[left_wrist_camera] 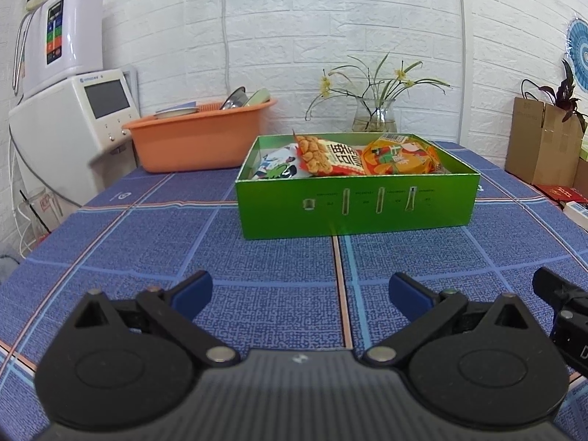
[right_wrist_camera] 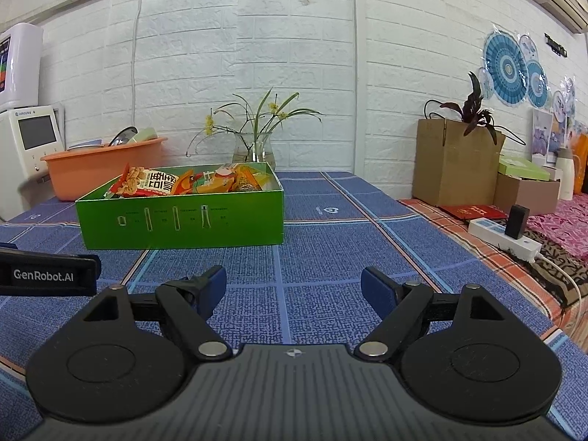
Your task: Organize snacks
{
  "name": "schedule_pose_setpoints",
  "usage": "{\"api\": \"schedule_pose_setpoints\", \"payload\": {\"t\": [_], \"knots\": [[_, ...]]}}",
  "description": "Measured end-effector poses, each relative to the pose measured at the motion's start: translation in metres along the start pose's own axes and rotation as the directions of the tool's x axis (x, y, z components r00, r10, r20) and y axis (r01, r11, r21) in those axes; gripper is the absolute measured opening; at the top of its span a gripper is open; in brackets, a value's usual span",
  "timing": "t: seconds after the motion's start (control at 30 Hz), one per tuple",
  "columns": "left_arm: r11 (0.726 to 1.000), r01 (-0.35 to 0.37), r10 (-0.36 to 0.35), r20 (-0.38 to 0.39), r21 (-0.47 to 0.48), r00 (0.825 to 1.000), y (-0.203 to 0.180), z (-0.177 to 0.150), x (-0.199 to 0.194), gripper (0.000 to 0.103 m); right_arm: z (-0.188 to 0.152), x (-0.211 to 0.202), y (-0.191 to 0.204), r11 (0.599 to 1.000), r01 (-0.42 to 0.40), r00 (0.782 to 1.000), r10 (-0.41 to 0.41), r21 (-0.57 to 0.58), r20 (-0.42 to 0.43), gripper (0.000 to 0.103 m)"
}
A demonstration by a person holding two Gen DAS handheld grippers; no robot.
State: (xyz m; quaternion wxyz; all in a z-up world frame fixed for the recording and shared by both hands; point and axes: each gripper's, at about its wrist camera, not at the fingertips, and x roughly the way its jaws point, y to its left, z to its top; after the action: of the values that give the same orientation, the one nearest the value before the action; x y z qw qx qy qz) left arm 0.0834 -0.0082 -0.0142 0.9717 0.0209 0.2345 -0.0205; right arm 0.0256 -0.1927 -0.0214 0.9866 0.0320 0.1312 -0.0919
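A green open box sits on the blue checked tablecloth. Inside it lie an orange-and-white snack bag, an orange bag and a white-and-blue bag. My left gripper is open over bare cloth, well in front of the box, holding nothing. My right gripper is open too, in front of the box and to its right, empty. The left gripper's body shows at the left edge of the right wrist view; the right gripper's finger shows at the right edge of the left one.
An orange basin with dishes stands behind the box at the left, beside a white appliance. A glass vase with a plant stands behind the box. Cardboard boxes and a power strip lie right of the table.
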Motion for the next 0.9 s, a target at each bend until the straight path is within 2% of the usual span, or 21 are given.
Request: {"api": "schedule_pose_setpoints", "payload": {"t": [0.5,0.7,0.9], "knots": [[1.000,0.020,-0.021,-0.025,-0.020,0.999,0.0016,0.0000,0.0026,0.103,-0.0003,0.0007,0.0005,1.000,0.001,1.000,-0.002,-0.005,-0.007,0.103],[0.999,-0.023,0.023,0.027,-0.026,0.999,0.0000,-0.0028,-0.0045,0.103,-0.0002,0.0012,0.0005,1.000,0.001,1.000,-0.001,-0.005,-0.007,0.103],[1.000,-0.011,0.012,0.040,-0.008,0.999,-0.0027,-0.0015,-0.0068,0.103,-0.0003,0.0011,0.0006,1.000,0.001,1.000,-0.001,-0.005,-0.008,0.103]]}}
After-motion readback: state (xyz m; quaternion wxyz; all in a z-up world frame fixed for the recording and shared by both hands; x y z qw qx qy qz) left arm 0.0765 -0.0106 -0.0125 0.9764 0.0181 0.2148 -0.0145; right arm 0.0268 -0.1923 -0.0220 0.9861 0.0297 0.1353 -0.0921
